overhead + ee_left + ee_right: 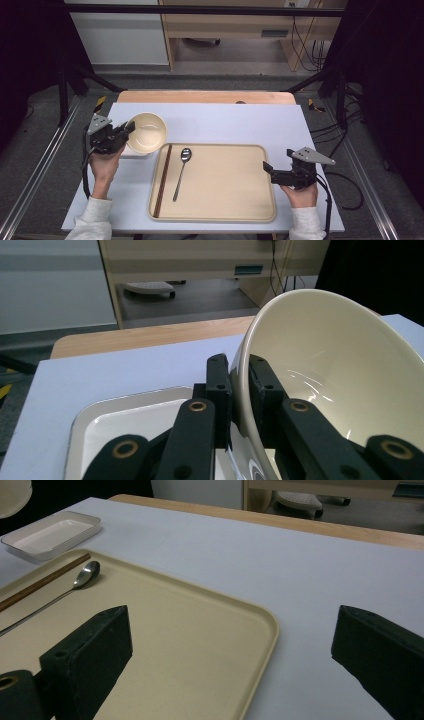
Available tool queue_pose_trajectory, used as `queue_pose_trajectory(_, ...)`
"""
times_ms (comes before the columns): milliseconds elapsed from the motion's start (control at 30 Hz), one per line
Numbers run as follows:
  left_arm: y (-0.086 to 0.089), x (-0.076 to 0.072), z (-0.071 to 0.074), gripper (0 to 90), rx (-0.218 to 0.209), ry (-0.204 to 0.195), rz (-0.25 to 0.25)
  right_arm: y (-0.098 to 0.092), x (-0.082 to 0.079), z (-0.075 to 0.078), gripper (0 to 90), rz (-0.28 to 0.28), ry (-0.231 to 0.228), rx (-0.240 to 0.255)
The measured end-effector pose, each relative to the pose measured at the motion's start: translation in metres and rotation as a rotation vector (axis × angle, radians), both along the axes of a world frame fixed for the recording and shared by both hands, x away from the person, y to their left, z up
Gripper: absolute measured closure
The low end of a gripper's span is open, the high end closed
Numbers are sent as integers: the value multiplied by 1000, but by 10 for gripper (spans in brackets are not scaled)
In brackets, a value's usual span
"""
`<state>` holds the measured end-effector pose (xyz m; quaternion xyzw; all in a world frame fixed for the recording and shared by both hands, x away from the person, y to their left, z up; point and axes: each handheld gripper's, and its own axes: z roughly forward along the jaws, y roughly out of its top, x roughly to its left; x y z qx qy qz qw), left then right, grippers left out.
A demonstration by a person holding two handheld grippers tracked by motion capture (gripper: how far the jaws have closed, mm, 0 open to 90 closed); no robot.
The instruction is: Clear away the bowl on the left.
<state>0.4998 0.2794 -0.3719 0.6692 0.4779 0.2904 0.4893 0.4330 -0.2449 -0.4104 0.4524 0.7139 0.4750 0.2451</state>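
Surface (pixel 240 122): pale lavender sheet over wood, wooden edge showing along the top of the high view. Directly on it: beige tray (pixel 225 212) at lower centre; white rectangular dish (pixel 50 535) just beside the tray's upper left corner.

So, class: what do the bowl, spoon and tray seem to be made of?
Bowl: glossy cream, likely ceramic or melamine; it shows bright reflections. Spoon: polished metal, with a mirror-like shine. Tray: matte beige, probably plastic; moulded rim, no glare.

No legible text, label, brand, number or sign anywhere.
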Motion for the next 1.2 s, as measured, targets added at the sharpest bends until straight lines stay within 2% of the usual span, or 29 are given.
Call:
queue_pose_trajectory(267, -27, -7, 5, 814, 28, -16, -76, -1, -1, 1, 34, -1, -2, -1)
queue_pose_trajectory(700, -78, -3, 3, 814, 82, -3, -173, -2, -2, 2, 34, -1, -10, 6)
queue_pose_trajectory(967, -113, 4, -1, 814, 101, 21, -232, -3, -2, 3, 35, -6, -13, 11)
queue_pose_trajectory(1200, -140, 10, -12, 813, 124, 59, -277, -3, -3, 3, 35, -1, -14, 12)
